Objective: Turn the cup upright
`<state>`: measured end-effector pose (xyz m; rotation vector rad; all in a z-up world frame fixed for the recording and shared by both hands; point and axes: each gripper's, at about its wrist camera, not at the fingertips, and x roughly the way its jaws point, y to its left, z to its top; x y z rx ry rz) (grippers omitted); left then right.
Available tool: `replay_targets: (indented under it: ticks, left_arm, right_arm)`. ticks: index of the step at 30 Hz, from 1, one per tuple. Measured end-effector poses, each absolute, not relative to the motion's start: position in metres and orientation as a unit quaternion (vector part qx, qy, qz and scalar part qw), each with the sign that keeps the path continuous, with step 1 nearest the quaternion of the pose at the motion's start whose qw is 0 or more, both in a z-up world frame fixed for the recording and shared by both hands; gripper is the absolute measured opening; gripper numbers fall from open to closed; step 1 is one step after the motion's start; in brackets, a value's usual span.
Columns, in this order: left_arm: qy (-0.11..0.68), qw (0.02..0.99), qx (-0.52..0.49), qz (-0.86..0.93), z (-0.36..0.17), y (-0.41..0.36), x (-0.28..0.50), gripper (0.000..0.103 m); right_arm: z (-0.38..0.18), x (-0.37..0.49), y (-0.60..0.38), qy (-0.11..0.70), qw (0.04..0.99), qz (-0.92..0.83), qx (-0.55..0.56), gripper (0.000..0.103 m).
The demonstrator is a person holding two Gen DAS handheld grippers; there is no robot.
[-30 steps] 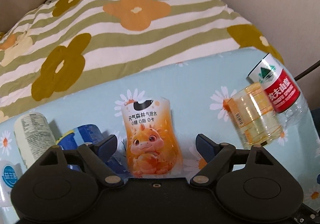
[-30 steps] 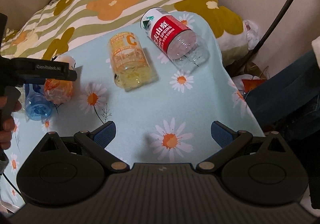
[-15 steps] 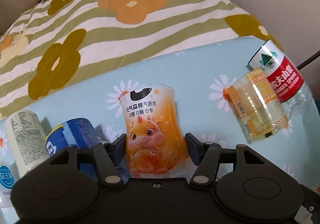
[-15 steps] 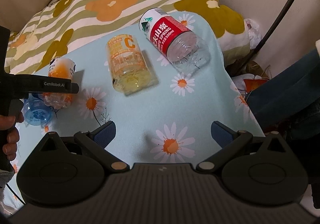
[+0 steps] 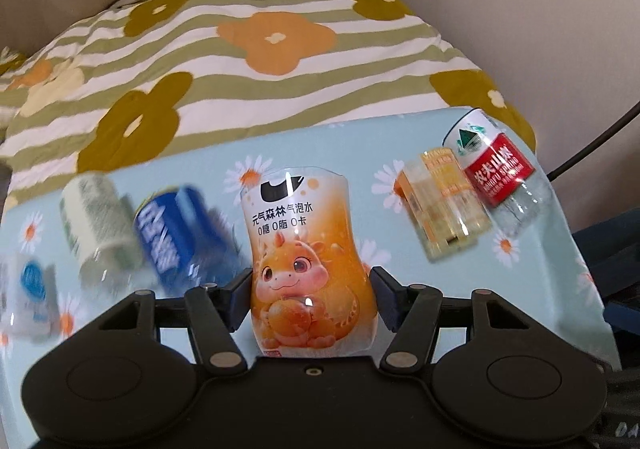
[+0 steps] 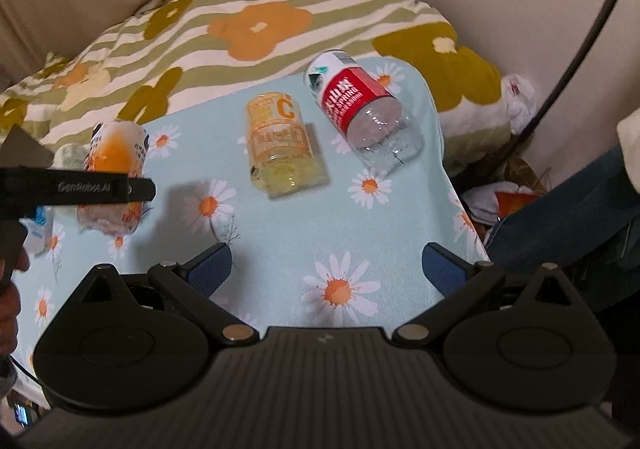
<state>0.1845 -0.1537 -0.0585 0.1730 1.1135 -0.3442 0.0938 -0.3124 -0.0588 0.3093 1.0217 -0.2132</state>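
The left tool [image 5: 311, 291] is clamped on the orange cup [image 5: 306, 249], its two blue pads pressed against the cup's waist from either side. The cup is a cut-off plastic drink bottle printed with a cartoon dragon. In the left wrist view it fills the centre, straight ahead at 12 o'clock. In the right wrist view the same cup [image 6: 114, 153] appears at about 10 o'clock, gripped by the black tool arm and seemingly raised just off the tabletop [image 6: 280, 233], which wears a pale blue daisy cloth.

The right tool [image 6: 326, 269] hangs idle with its fingers wide apart, nothing between them.

Other containers lie on their sides: a yellow clear cup [image 6: 282, 145] near 12 o'clock in the right view, and a red-labelled water bottle [image 6: 360, 109] at about 1 o'clock. A blue-labelled bottle [image 5: 180, 233] and a pale one [image 5: 98, 225] blur at 9 to 10 o'clock in the left view.

The step in hand looks like the lift after the grasp. Next, the wrist likely needs to turn so the cup's base faces down, then lower it onto bare cloth and let go.
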Motion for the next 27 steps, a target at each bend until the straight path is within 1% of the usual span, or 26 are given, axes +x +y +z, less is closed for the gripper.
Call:
replay_targets:
  ticks: [6,12,19,24,26,27]
  left_arm:
    - [0.535,0.833,0.055,-0.129,-0.060,-0.131,0.143,0.066]
    - [0.560,0.821,0.047,-0.107,-0.086,-0.114,0.112,0.066]
    - [0.568,0.815,0.073,-0.090,-0.119,-0.110,0.101,0.066]
    - [0.566,0.815,0.078,-0.091,-0.124,-0.110,0.101,0.066]
    - [0.564,0.816,0.082,-0.089,-0.124,-0.111,0.101,0.070]
    - [0.563,0.817,0.085,-0.089,-0.124,-0.112,0.101,0.080]
  right_arm:
    - [-0.057,0.081,-0.307,0.481,0.865,-0.066,0.124,0.103]
    - [-0.071,0.073,-0.297,0.490,0.864,-0.036,0.108,0.103]
    - [-0.089,0.068,-0.288,0.505,0.858,-0.015,0.095,0.103]
    - [-0.095,0.067,-0.289,0.512,0.854,-0.012,0.093,0.103]
    - [-0.096,0.067,-0.289,0.513,0.853,-0.011,0.093,0.103]
    - [-0.096,0.067,-0.290,0.514,0.853,-0.011,0.093,0.103]
